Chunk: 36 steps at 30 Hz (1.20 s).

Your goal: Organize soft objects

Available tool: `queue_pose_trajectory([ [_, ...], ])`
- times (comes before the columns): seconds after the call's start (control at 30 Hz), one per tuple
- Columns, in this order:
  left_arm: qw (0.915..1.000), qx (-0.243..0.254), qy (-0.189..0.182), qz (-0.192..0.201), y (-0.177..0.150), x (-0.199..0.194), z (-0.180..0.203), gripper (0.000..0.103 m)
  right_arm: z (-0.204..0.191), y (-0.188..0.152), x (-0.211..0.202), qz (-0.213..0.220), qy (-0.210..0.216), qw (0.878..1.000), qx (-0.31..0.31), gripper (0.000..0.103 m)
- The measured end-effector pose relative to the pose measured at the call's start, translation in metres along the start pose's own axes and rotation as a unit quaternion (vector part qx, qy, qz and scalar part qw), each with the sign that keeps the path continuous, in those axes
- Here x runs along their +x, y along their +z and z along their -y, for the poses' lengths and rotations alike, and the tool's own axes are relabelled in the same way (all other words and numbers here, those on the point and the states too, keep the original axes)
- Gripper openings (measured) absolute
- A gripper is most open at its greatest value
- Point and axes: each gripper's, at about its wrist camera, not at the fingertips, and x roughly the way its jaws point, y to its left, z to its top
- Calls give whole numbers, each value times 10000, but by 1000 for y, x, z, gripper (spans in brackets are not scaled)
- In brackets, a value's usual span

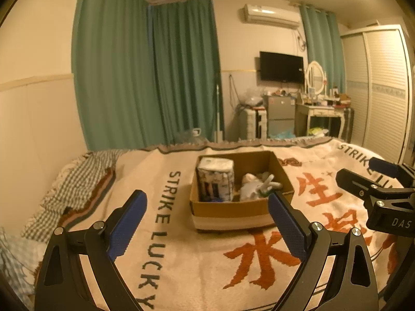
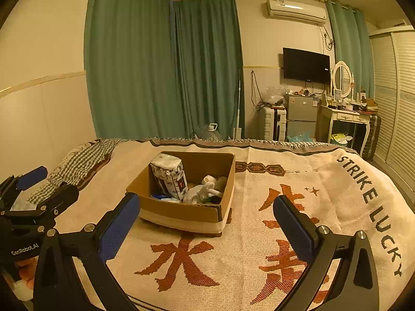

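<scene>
Box (image 2: pixel 181 211) set on bed blanket (image 2: pixel 259 272), open top up for easy drop-in. Tissue pack (image 2: pixel 170 178) stood upright at box's left; white soft toy (image 2: pixel 205 193) laid beside it. Left claw (image 1: pixel 207 224) and right claw (image 2: pixel 206 229) both spread apart, empty, held short of box. Sorting judged near done.

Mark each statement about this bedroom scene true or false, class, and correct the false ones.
1. The brown cardboard box sits on the cream woven blanket. True.
2. The wrapped white tissue pack lies outside the box. False: it stands inside, at its left side.
3. Both grippers are open and hold nothing. True: left gripper and right gripper are spread wide.
4. A white soft toy lies inside the box. True.
5. The wall-mounted black television is showing a picture. False: its screen is dark.
</scene>
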Motion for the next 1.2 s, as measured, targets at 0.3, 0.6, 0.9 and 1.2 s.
queue_pose_trajectory([
  [0.3, 10000, 25, 34, 9, -1, 0, 0, 96, 1, 0, 1, -22, 14, 10000, 29, 103],
  [0.6, 10000, 6, 60, 12, -2, 0, -3, 96, 1, -1, 2, -42, -8, 10000, 13, 103],
  [0.9, 10000, 4, 68, 62, -2, -3, -5, 96, 0, -2, 0, -25, 1, 10000, -16, 103],
  [1.2, 10000, -1, 67, 53, -2, -3, -4, 96, 0, -2, -1, -30, -2, 10000, -7, 103],
])
